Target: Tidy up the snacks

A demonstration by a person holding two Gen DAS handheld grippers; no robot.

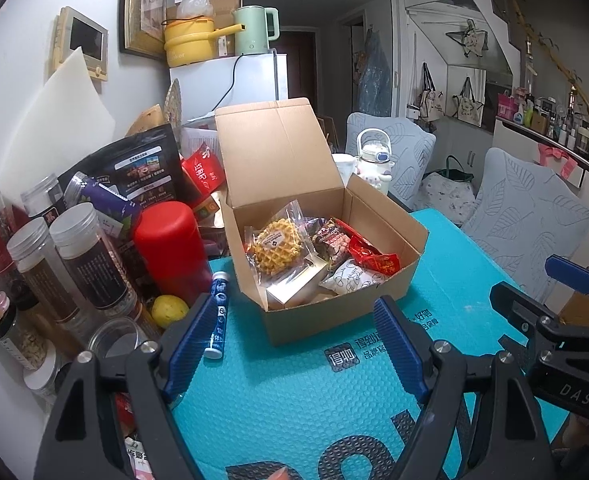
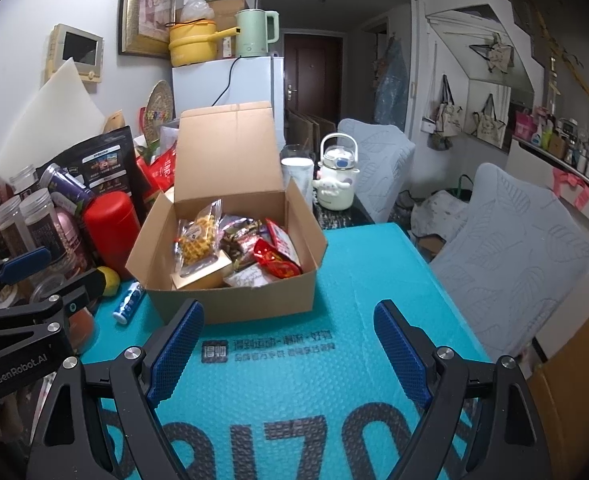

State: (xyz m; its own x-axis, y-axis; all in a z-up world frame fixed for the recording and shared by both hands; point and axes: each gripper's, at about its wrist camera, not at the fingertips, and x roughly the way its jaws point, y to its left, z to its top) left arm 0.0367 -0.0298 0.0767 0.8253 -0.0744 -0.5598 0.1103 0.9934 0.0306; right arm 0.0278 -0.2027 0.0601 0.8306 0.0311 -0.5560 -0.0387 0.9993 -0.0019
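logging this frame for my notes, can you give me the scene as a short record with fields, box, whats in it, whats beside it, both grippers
box: cardboard box, lid flap up, on teal bubble mat
contents: waffle packet, red wrapper, white patterned packet, other wrapped snacks
left of box: blue tube lying on mat, lemon, red canister, lidded jars
left gripper: jaws open, empty, short of box
right gripper: jaws open, empty, short of box
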